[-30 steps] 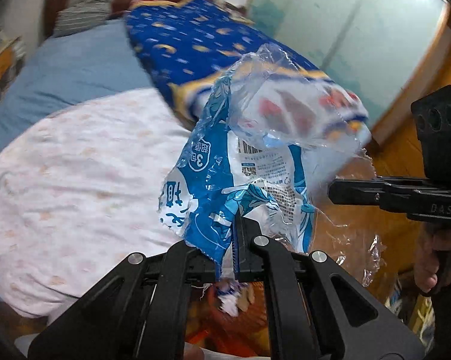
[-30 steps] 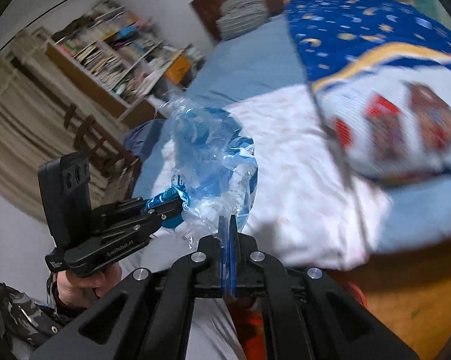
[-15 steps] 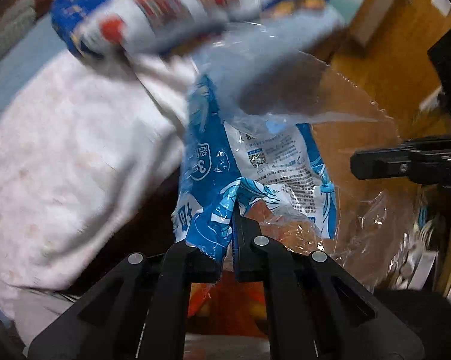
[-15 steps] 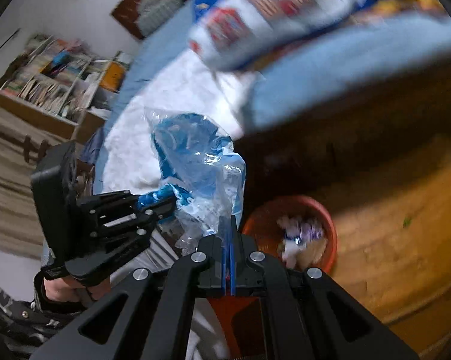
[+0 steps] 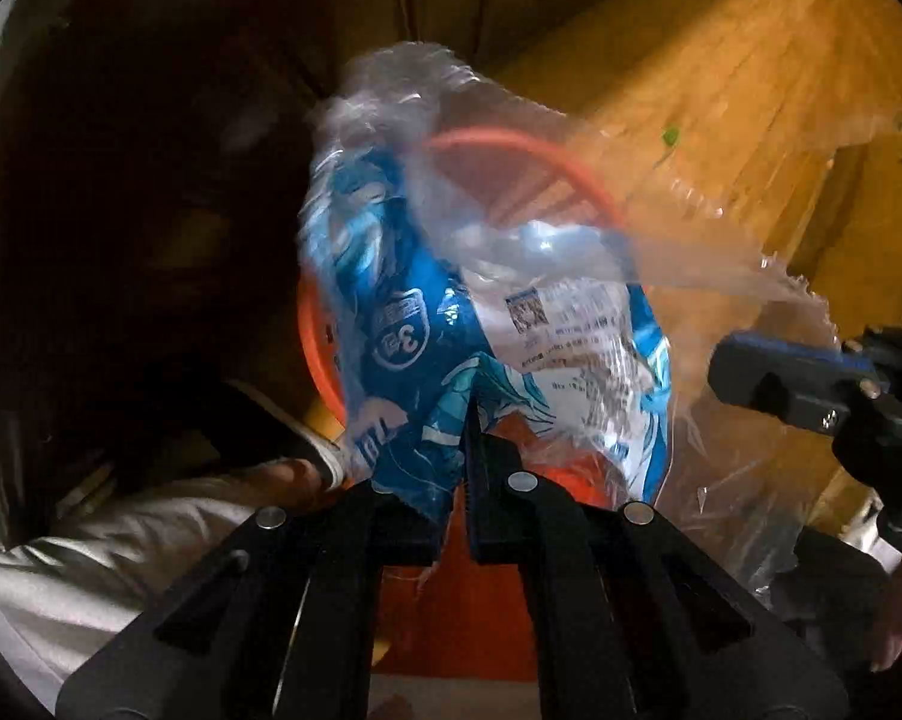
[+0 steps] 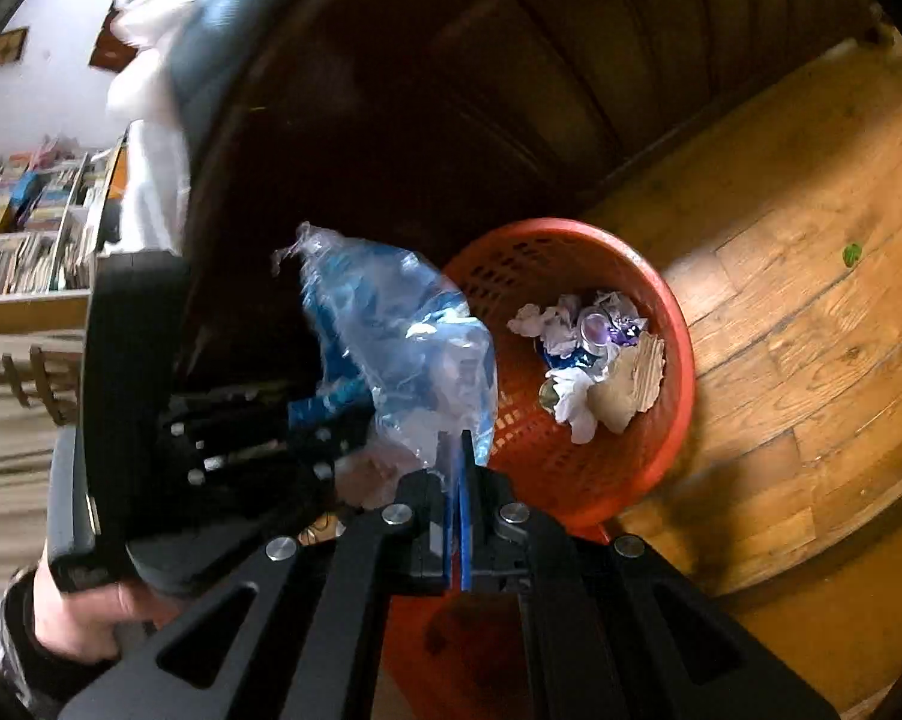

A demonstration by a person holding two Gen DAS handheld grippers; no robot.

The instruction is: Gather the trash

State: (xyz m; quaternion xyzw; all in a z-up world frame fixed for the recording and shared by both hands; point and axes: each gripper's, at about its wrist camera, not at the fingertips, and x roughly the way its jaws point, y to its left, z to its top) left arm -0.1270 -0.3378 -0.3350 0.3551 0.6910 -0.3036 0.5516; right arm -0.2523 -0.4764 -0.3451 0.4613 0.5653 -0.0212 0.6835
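A crumpled blue, white and clear plastic bag (image 5: 487, 324) hangs between both grippers. My left gripper (image 5: 466, 420) is shut on its blue lower edge. My right gripper (image 6: 455, 450) is shut on the clear part of the bag (image 6: 408, 336); it shows at the right of the left wrist view (image 5: 745, 372). The left gripper shows at the left of the right wrist view (image 6: 330, 402). An orange mesh trash basket (image 6: 679, 372) stands on the floor below and just right of the bag. It holds crumpled tissues and wrappers (image 6: 589, 360). Its rim (image 5: 547, 150) shows through the bag.
The dark wooden bed frame (image 6: 451, 90) rises right behind the basket. Wooden floor (image 6: 811, 330) spreads to the right, with a small green scrap (image 6: 851, 252) on it. A bookshelf (image 6: 30, 228) stands far left. My trouser leg (image 5: 120, 528) is at the lower left.
Both grippers have swung down with the bag from above the bed to over the orange basket on the floor. The bed has left the view and the basket has come in.
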